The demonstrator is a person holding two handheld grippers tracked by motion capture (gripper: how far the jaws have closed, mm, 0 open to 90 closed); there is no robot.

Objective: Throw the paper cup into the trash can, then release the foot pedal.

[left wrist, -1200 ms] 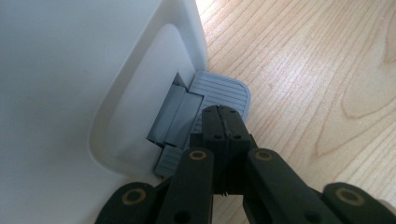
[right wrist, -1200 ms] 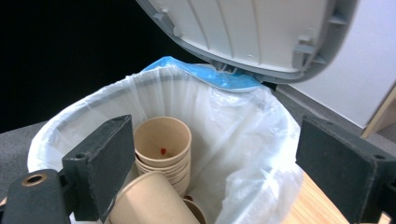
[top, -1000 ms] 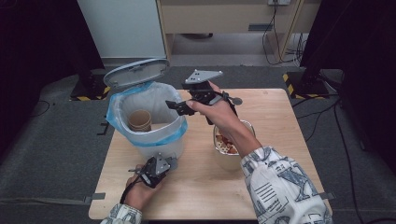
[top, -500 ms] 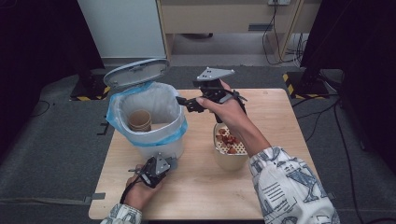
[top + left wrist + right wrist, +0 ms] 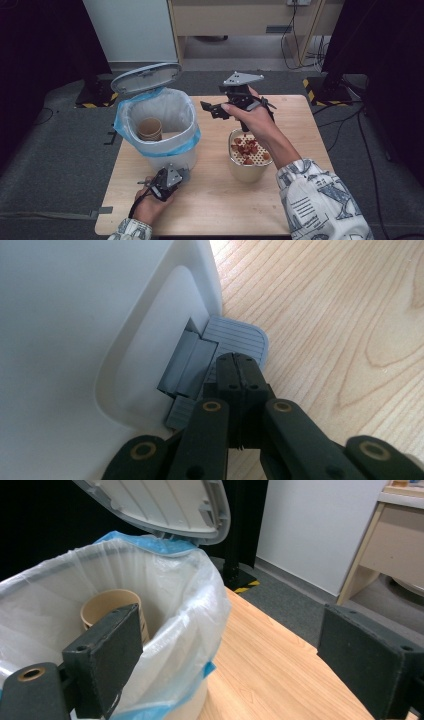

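Observation:
A white pedal bin [image 5: 170, 155] with a blue liner stands at the table's left, its grey lid [image 5: 145, 77] raised. A brown paper cup [image 5: 150, 129] stands inside it. My left gripper [image 5: 167, 181] is low at the bin's front. In the left gripper view it [image 5: 240, 362] is shut, with the jaw tips resting on the grey pedal [image 5: 242, 335]. My right gripper [image 5: 212, 110] hovers open and empty just right of the bin's rim. Its view looks between the wide-apart fingers [image 5: 107, 650] at the bin [image 5: 175, 605], the cup [image 5: 107, 607] and the lid [image 5: 165, 505].
A cream bowl [image 5: 247, 172] holding reddish food pieces on a perforated insert sits under my right forearm, mid-table. The wooden table [image 5: 300, 125] shows bare wood at its right and front. Grey floor surrounds it, with a cabinet beyond.
My right gripper has drawn back to the right, away from over the bin toward the bowl. The left gripper has stayed on the pedal and the lid stays up.

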